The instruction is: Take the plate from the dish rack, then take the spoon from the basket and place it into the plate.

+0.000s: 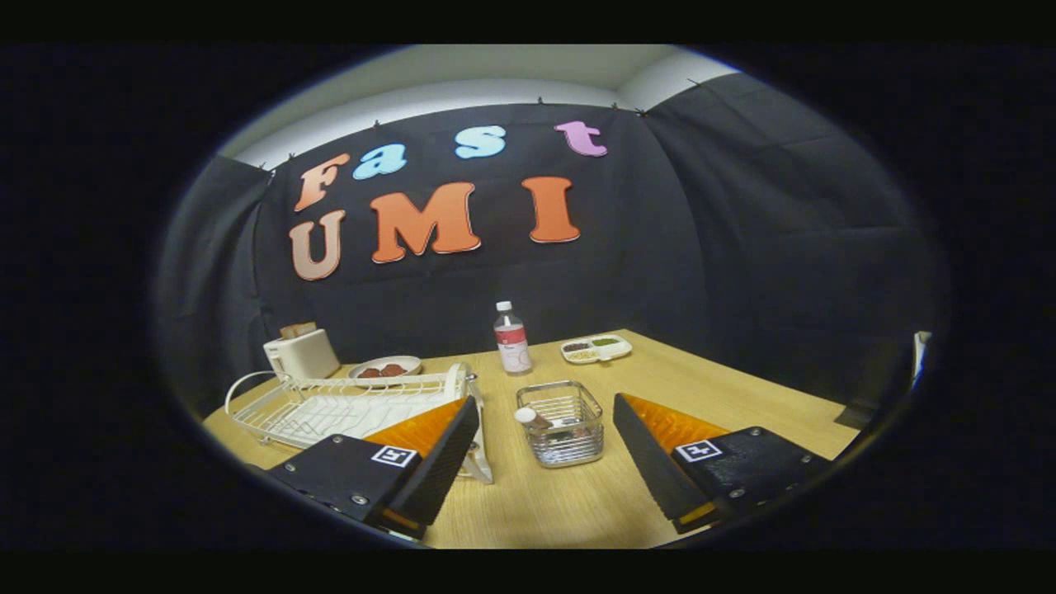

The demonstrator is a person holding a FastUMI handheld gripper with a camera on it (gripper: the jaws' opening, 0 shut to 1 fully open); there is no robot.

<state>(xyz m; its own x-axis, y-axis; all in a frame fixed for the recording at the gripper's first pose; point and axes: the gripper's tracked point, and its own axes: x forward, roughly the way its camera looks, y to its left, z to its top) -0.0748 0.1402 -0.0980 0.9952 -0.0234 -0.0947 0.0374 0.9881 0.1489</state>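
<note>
Pale wood forms the table [577, 503], above which the gripper [544, 445] is held level, its fingers spread wide with nothing between them. The wire basket [561, 422] is seen just ahead, between the fingers, with the spoon [532, 418] inside. The white rack [330, 404] stands beside the left finger, a plate [455, 381] upright at its end.

On table [577, 503] | basket [561, 422] just ahead, between wide-apart fingers of gripper [544, 450], spoon [538, 419] inside | dish rack [346, 406] left of basket, plate [455, 381] standing at its right end | bottle [512, 338] behind basket | toaster [301, 353] far left
</note>
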